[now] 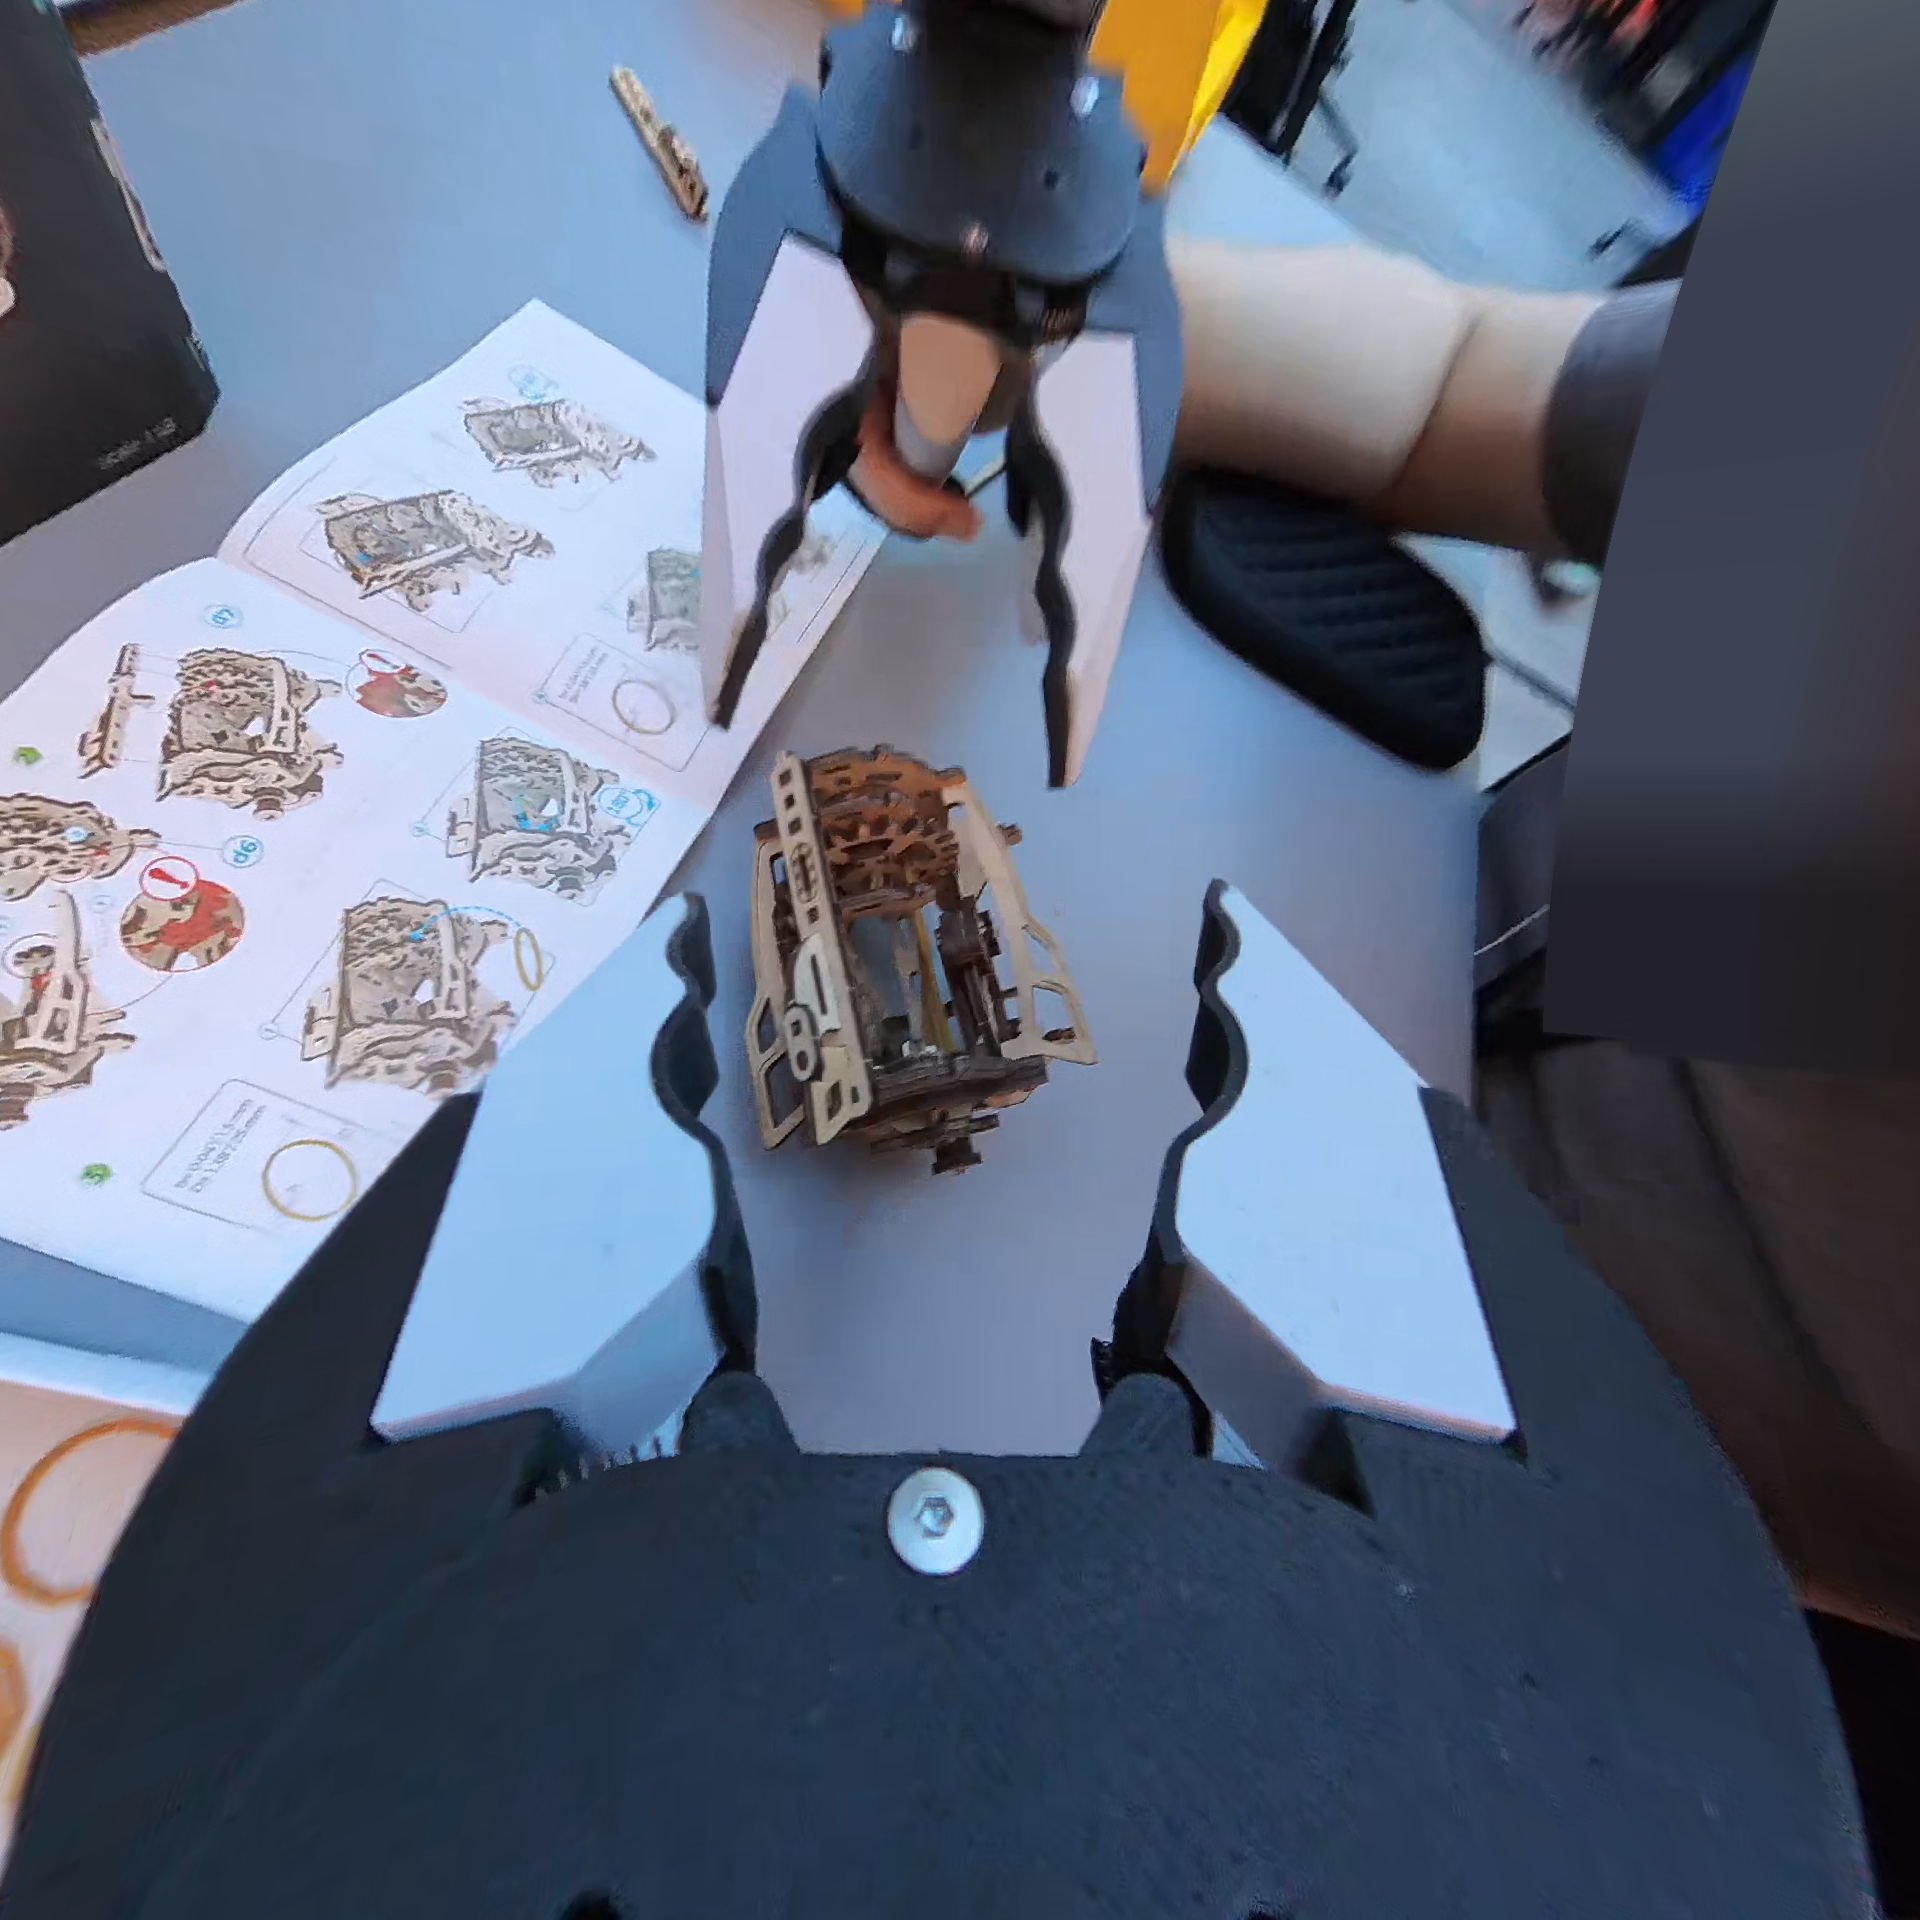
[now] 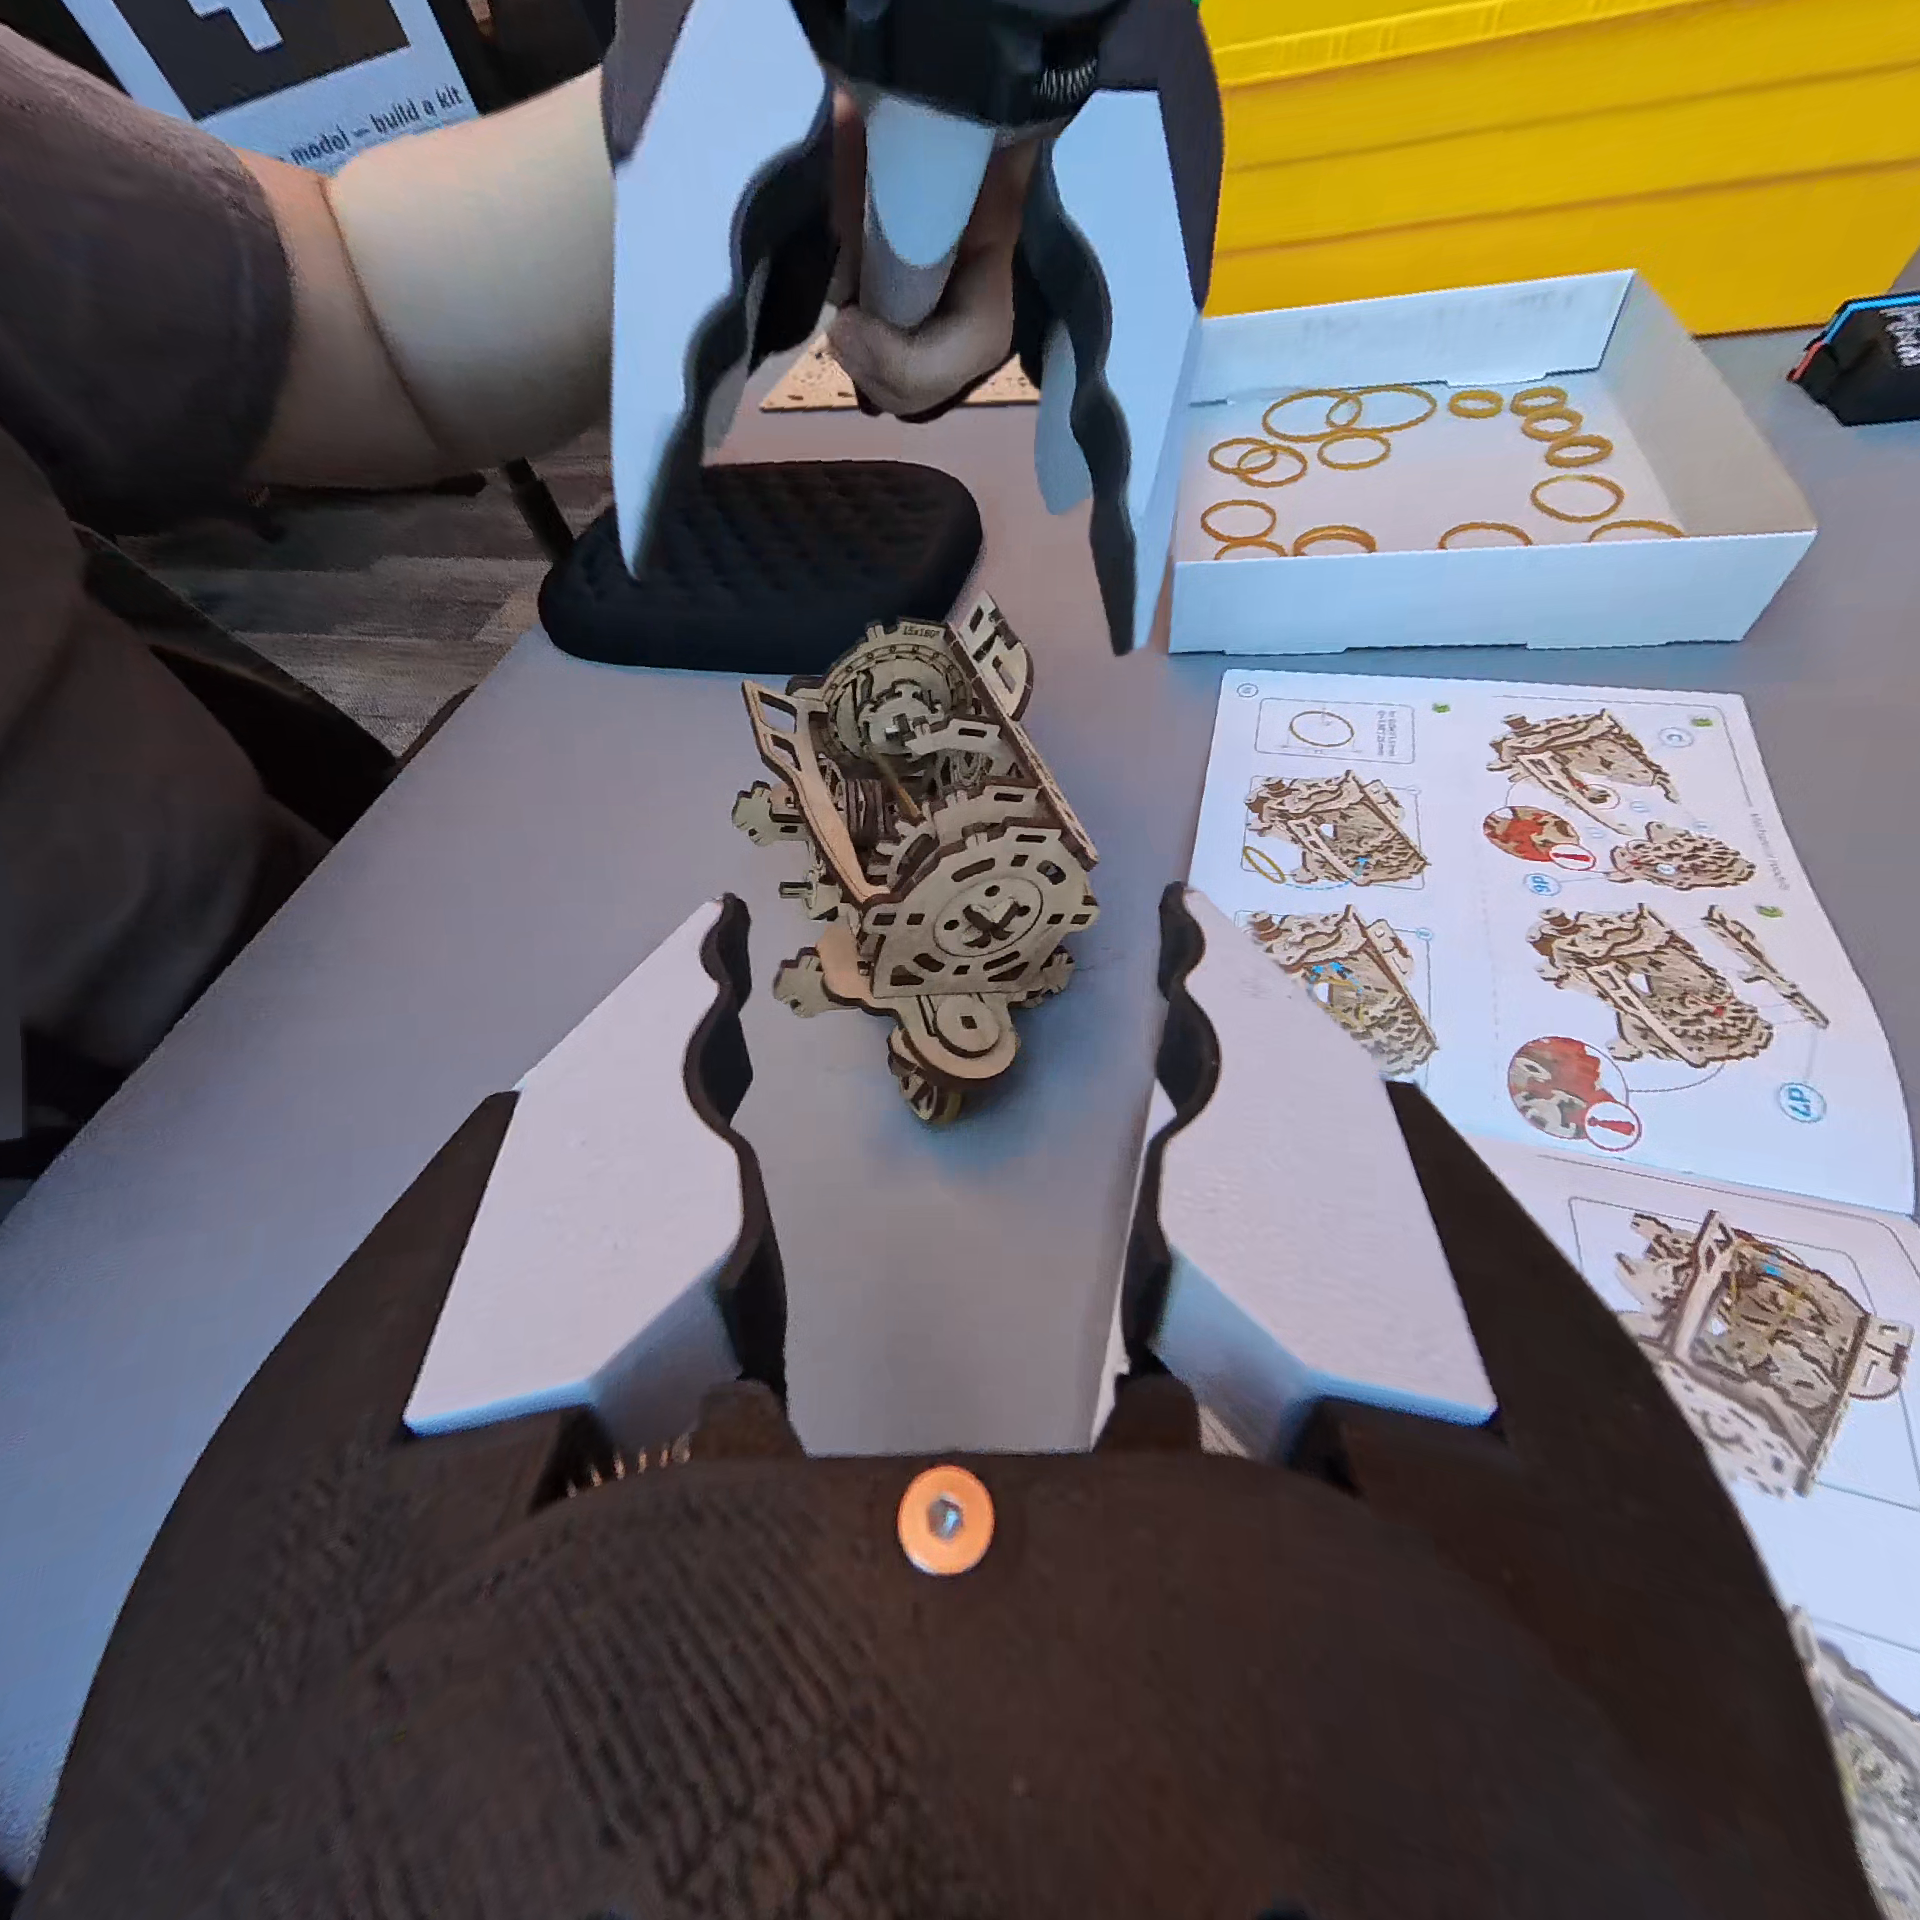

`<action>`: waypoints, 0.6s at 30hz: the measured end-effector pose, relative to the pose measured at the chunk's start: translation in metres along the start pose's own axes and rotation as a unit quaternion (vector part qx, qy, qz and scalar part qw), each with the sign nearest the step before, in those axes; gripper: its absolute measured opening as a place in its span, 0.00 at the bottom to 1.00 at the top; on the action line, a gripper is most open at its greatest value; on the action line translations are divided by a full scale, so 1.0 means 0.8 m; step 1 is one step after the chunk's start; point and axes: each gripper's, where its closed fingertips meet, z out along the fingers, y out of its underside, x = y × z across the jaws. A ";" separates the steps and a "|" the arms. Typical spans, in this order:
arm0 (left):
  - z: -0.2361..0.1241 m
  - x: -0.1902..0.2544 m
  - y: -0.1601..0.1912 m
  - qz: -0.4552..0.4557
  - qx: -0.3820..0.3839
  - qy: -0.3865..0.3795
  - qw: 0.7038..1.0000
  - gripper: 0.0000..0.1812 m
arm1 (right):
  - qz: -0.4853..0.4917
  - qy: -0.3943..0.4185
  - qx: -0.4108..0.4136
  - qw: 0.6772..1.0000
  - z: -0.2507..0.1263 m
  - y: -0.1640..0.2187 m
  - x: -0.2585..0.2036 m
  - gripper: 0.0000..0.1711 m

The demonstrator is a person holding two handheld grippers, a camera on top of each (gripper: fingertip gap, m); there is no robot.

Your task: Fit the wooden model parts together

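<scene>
model: wooden gearbox model (image 1: 914, 961) sits on the tabletop (image 1: 935, 1299), between both claws
left claw (image 1: 951, 914): spread wide, empty
right claw (image 2: 940, 914): same, wide and empty
handling: looks light but fragile; probably grab the solid side plates, not the gears

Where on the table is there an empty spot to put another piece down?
Bare grey table lies between the wooden model and the table's edge. More lies beyond the instruction sheet, around the loose wooden strip. The side with the white tray is crowded.
</scene>
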 end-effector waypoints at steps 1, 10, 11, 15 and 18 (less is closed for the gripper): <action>-0.004 0.003 -0.006 -0.014 0.021 0.018 1.000 0.50 | -0.002 -0.003 -0.005 1.000 0.004 0.001 0.002 0.48; 0.018 -0.005 0.015 -0.031 -0.007 -0.007 0.999 0.61 | 0.027 -0.068 -0.043 0.996 0.034 0.011 0.006 0.48; 0.022 -0.008 0.018 -0.022 -0.021 -0.021 0.999 0.62 | 0.021 -0.079 -0.043 0.996 0.035 0.011 0.002 0.41; 0.032 -0.010 0.029 0.015 -0.070 -0.048 0.996 0.64 | -0.011 -0.068 -0.026 0.997 0.036 0.008 -0.003 0.34; 0.037 -0.010 0.052 0.041 -0.121 -0.071 0.989 0.66 | -0.046 -0.045 -0.023 0.998 0.033 0.005 -0.007 0.33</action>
